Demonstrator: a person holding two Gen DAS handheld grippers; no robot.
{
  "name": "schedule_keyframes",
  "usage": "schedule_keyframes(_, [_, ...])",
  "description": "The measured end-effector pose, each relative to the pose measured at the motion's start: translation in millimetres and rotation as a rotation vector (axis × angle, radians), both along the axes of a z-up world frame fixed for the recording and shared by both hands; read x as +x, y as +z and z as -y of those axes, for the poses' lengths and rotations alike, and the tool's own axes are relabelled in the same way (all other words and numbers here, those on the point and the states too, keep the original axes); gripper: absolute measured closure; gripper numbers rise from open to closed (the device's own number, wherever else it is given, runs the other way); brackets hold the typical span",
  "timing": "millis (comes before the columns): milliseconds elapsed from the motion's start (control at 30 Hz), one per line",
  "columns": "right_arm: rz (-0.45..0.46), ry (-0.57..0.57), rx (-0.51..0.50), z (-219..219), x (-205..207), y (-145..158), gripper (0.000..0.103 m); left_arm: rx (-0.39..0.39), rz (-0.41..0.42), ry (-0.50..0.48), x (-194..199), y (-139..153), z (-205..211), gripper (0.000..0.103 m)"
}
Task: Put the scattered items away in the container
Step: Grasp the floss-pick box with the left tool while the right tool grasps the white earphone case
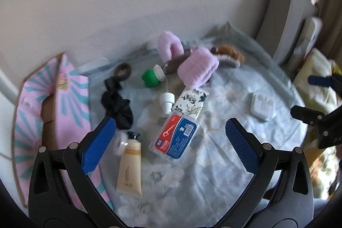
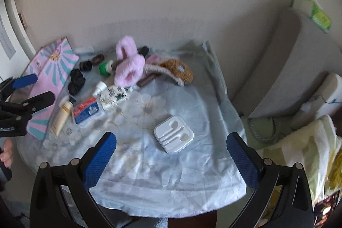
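Left gripper (image 1: 171,142): jaws spread wide, holding nothing, above the floss pick box.
Right gripper (image 2: 171,155): jaws spread wide and empty, just near of the white earphone case.
Pink box (image 1: 64,99): open cardboard container at the far left edge of the table.
Black scrunchie (image 1: 116,107): on the cloth just right of the pink box.
Cream tube (image 1: 130,166): near left, cap pointing far.
Floss pick box (image 1: 176,138): centre, touching the patterned packet (image 1: 191,104) beyond it.
Pink headband (image 1: 197,68): far centre, among the clutter.
White earphone case (image 2: 174,136): alone at right, well apart from the rest.
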State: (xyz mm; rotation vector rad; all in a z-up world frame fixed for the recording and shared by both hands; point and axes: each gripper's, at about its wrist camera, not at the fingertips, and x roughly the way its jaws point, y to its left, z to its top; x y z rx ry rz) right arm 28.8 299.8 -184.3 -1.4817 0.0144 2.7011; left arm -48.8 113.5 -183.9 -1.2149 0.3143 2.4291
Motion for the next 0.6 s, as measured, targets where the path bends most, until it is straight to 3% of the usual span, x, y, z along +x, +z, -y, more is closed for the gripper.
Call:
schedule_keyframes(167, [0.037,0.067,-0.039,-12,-17,-37,0.000,-0.091,0.020,-0.030,-15,-34,-14,0.001])
schedule_keyframes(600, [0.075,0.201,-0.012,-19,-44,-80,0.000,-0.125,0.053,-0.068,-39,-74,-31,0.001])
